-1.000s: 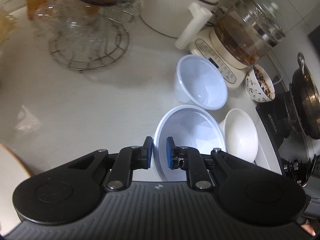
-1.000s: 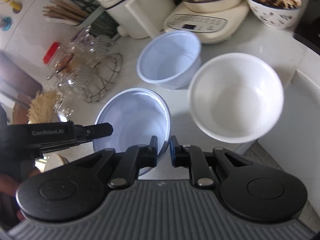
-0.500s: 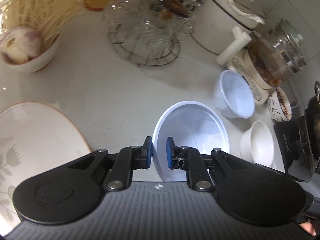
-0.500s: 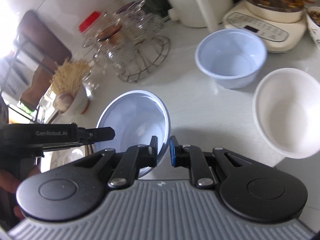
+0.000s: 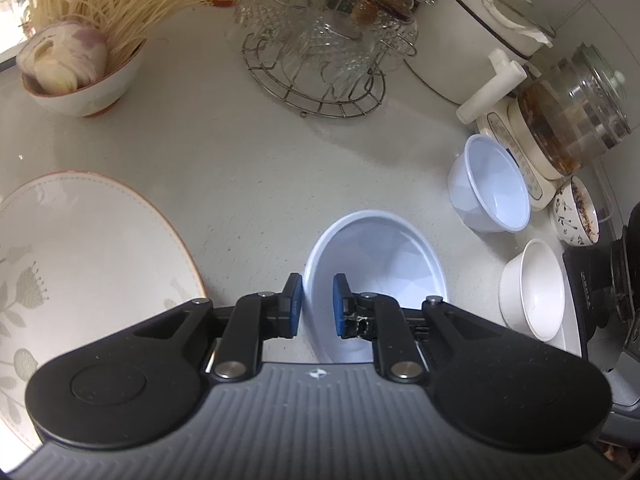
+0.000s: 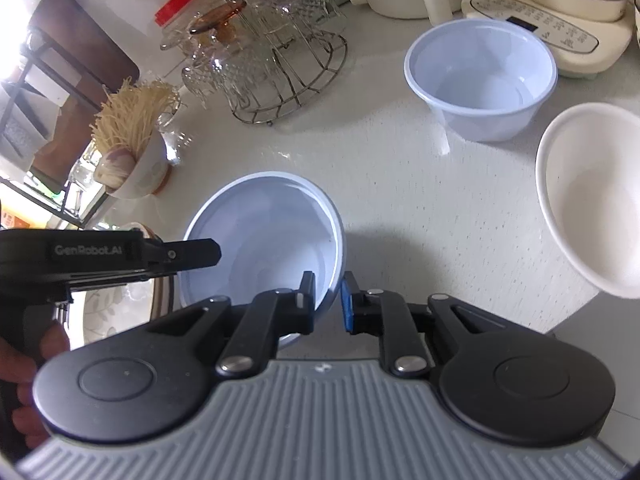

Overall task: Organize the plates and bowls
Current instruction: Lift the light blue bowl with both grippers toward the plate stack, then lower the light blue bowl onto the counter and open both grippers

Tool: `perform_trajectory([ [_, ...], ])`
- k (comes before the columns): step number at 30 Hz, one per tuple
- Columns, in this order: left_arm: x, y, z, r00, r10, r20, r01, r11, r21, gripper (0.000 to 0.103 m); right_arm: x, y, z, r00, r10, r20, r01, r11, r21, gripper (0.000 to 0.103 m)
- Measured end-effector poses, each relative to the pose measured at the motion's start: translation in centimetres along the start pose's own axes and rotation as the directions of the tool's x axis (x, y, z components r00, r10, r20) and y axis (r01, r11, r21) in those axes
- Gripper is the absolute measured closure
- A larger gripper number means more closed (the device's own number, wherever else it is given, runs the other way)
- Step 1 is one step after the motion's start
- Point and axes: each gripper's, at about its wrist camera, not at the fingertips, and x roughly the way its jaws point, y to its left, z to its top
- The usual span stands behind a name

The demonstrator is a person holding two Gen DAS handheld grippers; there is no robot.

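The pale blue plastic bowl (image 5: 376, 264) sits low over the middle of the worktop (image 5: 248, 176), gripped on opposite sides of its thin rim. The left gripper (image 5: 316, 305) is clenched on the near edge of the rim, one blue pad inside and one outside. The right gripper (image 6: 327, 300) straddles the other edge the same way; its jaws are opening slightly, with the rim between them. The worktop is a pale speckled stone-like slab, smooth and faintly glossy. A second pale blue bowl (image 5: 490, 190) stands apart near a cream kettle base (image 5: 516, 152), and a plain white ceramic bowl (image 5: 534, 290) sits at the worktop's edge. A wide cream plate (image 5: 80, 248) with an orange rim and a leaf pattern lies to the left. Behind it are a wire rack (image 5: 316, 60) of cut-glass cups and a ceramic bowl (image 5: 84, 76) holding dry noodles. A white tiled wall (image 6: 120, 4) rises behind the worktop
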Motion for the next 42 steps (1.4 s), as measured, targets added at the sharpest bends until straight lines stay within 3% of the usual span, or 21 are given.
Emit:
perform_trajectory([
  [4,-0.3,0.0,-0.2,1.000,0.009,-0.001,-0.009,1.000,-0.004,0.083,0.2,0.0,-0.1,1.000,-0.002,-0.002,0.002,1.000,-0.001,0.086],
  [7,-0.6,0.1,-0.5,1.000,0.021,0.008,-0.021,1.000,-0.008,0.070,0.1,-0.2,0.1,1.000,-0.007,0.002,0.007,1.000,0.007,0.085],
  [8,-0.8,0.1,-0.6,1.000,0.023,0.016,-0.023,1.000,-0.010,0.069,0.0,-0.2,0.1,1.000,-0.011,0.005,0.011,1.000,0.007,0.078],
  [9,-1.0,0.1,-0.7,0.999,0.023,0.022,-0.023,1.000,-0.010,0.067,-0.1,-0.3,0.1,1.000,-0.012,0.011,0.012,1.000,0.006,0.066],
  [11,-1.4,-0.1,-0.8,0.998,0.041,0.038,-0.042,0.999,0.005,0.065,-0.6,-0.3,0.1,1.000,-0.011,0.029,0.011,1.000,-0.002,0.055],
  [17,-3.6,-0.7,-1.0,0.994,0.059,0.091,-0.061,0.998,0.022,0.064,-1.9,0.2,0.3,0.998,-0.022,0.067,0.025,0.999,-0.032,0.055],
  [24,-6.8,-2.0,-0.7,0.991,0.049,0.123,-0.053,0.998,0.030,0.064,-5.2,1.2,0.9,0.984,-0.043,0.171,0.058,0.995,-0.082,0.055],
  [30,-10.3,-4.2,-0.7,0.983,0.017,0.181,-0.031,0.997,0.073,0.064,-8.9,2.3,1.3,0.963,-0.048,0.266,0.083,0.989,-0.123,0.055],
  [42,-15.4,-7.7,-0.6,0.958,-0.050,0.281,0.002,0.986,0.168,0.064,-15.3,3.0,0.9,0.933,-0.057,0.356,0.112,0.985,-0.134,0.055],
])
